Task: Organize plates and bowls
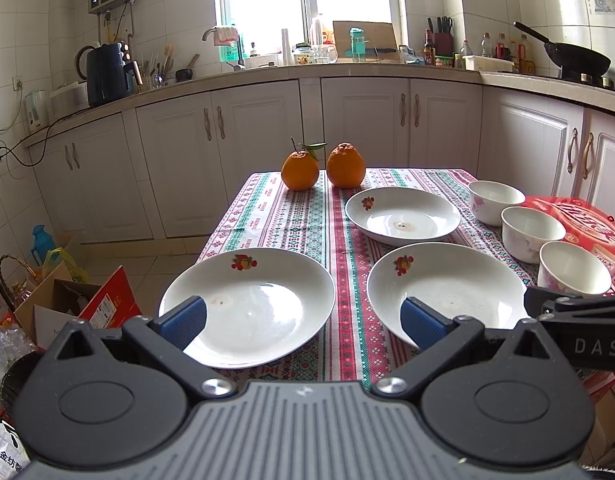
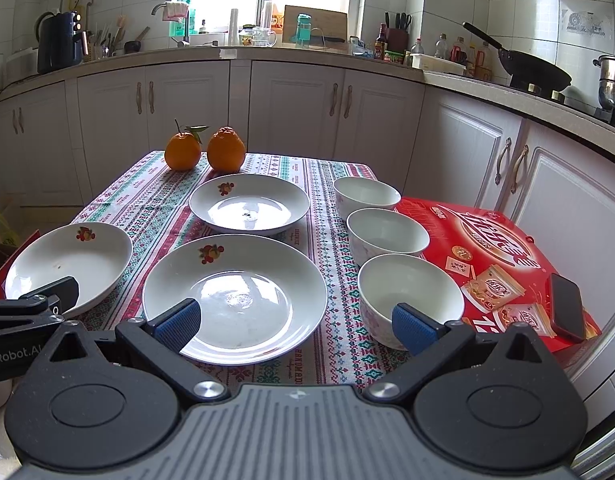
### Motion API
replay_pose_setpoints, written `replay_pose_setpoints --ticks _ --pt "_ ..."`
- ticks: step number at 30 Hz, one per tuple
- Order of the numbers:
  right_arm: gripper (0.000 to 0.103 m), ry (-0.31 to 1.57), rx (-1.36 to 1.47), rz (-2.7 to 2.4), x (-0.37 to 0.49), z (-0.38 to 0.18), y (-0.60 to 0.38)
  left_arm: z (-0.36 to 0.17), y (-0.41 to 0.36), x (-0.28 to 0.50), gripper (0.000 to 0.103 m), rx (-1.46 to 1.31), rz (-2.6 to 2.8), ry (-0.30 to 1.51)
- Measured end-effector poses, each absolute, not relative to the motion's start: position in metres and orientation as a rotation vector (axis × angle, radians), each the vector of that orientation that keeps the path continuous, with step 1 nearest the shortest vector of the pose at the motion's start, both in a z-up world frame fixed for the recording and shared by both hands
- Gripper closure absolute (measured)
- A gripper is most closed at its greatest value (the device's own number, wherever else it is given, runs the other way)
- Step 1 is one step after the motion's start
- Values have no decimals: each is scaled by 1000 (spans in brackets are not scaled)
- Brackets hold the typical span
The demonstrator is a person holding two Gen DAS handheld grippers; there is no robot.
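Risks, by judgement: the near-left plate (image 1: 247, 306) overhangs or sits hard by the worktop's left edge, so a push in place of a lift could send it to the floor; glazed rims may slip between the blue pads; stacking ware down hard could chip it; the near bowl (image 2: 407, 288) stands just beside the red box (image 2: 495, 248), which leaves the right gripper little side room. Worktop (image 1: 335, 216): table under a red, green and white patterned cloth, in a tiled kitchen with white cabinets, window and counter behind. Holdings, large to small: three white plates with a fruit motif, namely near-left, near-centre plate (image 2: 235, 296) and far plate (image 2: 249, 204), none stacked; three white bowls in a row along the right, separate; two oranges (image 1: 323, 166) at the far edge; a dark phone (image 2: 567, 308) on the box. Left gripper (image 1: 303, 320): jaws spread wide, holding nothing, hovering before the two near plates. Right gripper (image 2: 295, 322): likewise wide apart and empty, between near-centre plate and near bowl.
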State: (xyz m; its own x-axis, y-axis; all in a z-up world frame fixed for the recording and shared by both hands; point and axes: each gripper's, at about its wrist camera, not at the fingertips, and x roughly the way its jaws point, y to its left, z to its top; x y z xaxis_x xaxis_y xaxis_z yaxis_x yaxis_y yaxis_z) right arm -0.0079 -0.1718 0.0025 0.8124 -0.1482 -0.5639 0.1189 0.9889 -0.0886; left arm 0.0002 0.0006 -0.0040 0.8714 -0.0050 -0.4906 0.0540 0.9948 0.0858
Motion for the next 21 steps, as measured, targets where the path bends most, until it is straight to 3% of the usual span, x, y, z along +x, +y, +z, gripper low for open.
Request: replay_pose_setpoints --ticks 21 --pt "0 615 -67 -139 -3 1 -167 -4 -1 4 1 100 -24 522"
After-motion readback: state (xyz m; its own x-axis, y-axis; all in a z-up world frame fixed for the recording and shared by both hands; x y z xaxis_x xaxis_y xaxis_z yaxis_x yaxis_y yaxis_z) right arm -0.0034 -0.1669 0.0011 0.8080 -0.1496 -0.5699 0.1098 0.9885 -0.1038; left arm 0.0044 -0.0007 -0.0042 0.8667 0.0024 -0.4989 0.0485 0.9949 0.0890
